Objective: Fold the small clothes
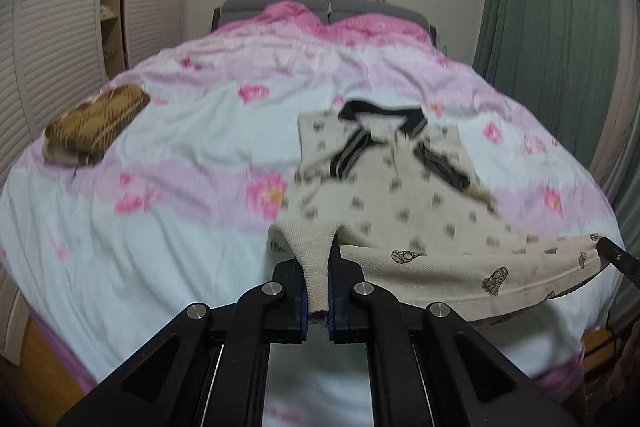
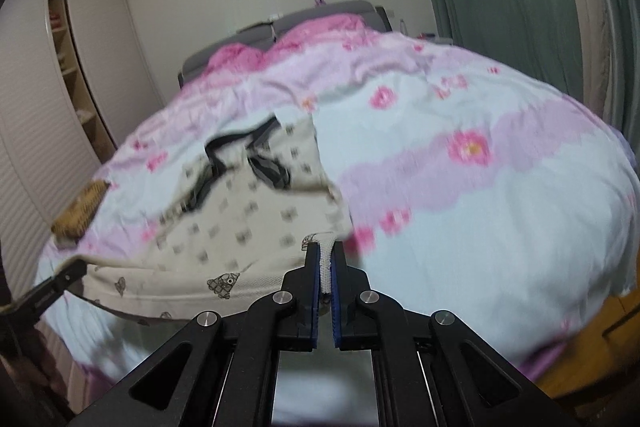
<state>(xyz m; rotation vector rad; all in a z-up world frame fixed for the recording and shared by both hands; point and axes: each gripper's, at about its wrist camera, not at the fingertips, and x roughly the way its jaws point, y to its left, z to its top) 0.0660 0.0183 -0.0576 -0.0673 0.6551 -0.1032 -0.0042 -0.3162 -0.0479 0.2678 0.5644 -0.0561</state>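
A small cream polo shirt (image 1: 404,195) with dark printed figures and a black striped collar lies on the bed, collar toward the headboard. My left gripper (image 1: 318,267) is shut on the shirt's bottom hem at its left corner. My right gripper (image 2: 327,267) is shut on the hem at the right corner of the shirt (image 2: 240,223). The hem is stretched between the two and lifted off the bed. The right gripper's tip shows at the right edge of the left wrist view (image 1: 616,257), and the left gripper's tip shows at the left edge of the right wrist view (image 2: 60,281).
The bed (image 1: 180,155) is covered by a pink, lilac and pale blue floral quilt. A folded brown striped garment (image 1: 94,125) lies at the bed's left side, and also shows in the right wrist view (image 2: 80,213). Louvred wardrobe doors (image 1: 48,59) stand left, green curtains (image 1: 552,7) right.
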